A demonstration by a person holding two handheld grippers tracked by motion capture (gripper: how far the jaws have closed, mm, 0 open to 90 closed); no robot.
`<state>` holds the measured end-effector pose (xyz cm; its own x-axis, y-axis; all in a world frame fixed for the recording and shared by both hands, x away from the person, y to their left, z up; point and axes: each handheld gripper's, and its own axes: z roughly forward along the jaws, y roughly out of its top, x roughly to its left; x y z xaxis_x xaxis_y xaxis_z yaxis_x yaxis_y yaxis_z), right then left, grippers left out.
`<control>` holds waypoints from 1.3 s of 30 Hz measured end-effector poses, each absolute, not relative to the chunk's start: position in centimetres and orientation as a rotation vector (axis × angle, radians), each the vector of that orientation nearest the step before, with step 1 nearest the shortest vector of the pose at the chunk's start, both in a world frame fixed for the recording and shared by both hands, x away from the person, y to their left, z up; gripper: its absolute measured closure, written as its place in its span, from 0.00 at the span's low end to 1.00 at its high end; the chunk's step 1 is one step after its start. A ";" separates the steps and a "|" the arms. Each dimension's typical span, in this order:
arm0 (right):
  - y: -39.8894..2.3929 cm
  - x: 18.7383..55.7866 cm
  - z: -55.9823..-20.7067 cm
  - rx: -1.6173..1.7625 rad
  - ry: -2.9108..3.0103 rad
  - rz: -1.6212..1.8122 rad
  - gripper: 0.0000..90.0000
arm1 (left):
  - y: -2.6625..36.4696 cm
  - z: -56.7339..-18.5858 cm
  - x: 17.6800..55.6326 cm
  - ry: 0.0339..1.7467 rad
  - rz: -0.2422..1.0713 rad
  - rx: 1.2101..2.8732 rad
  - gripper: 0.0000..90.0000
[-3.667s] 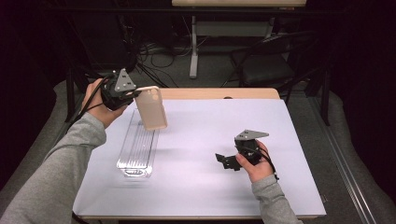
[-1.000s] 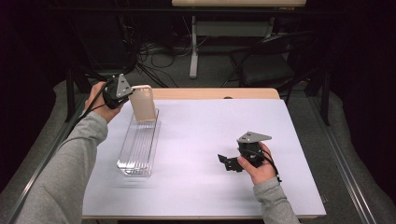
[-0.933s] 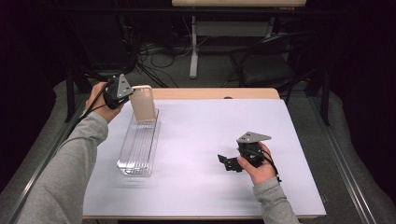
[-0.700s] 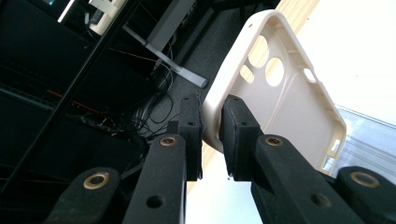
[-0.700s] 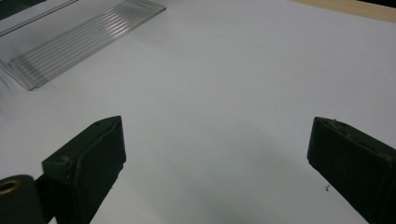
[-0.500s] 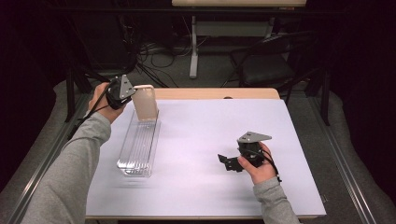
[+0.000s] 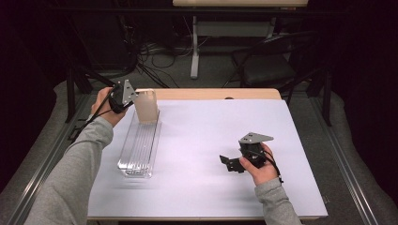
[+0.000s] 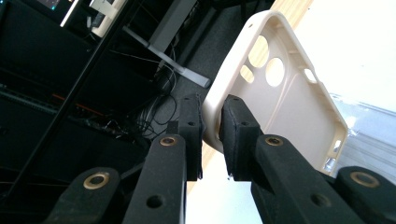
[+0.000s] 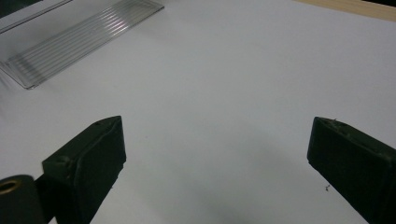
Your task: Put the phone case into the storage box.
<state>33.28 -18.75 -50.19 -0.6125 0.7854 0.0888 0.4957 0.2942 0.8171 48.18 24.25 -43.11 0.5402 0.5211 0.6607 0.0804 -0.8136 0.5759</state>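
Beige plastic, a phone case [image 8: 285,102] is pinched by its edge between the pressed-together jaws of the left gripper [image 8: 211,135], held upright over the far end of a clear ribbed tray [image 7: 139,149], possibly touching it. The right gripper [image 9: 215,154] is held spread, low over the white table [image 7: 211,140].

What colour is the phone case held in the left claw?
Pale beige, almost cream. The phone case shows best in the left gripper view.
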 end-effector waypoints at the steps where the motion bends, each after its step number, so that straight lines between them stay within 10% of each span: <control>1: -18.7 33.3 -50.2 1.158 2.237 1.232 0.04 | 24.3 -43.3 48.2 0.489 1.208 2.291 0.88; 39: -18.5 33.3 -50.5 1.153 2.257 1.213 0.04 | 24.1 -44.6 48.5 0.400 1.315 2.306 0.88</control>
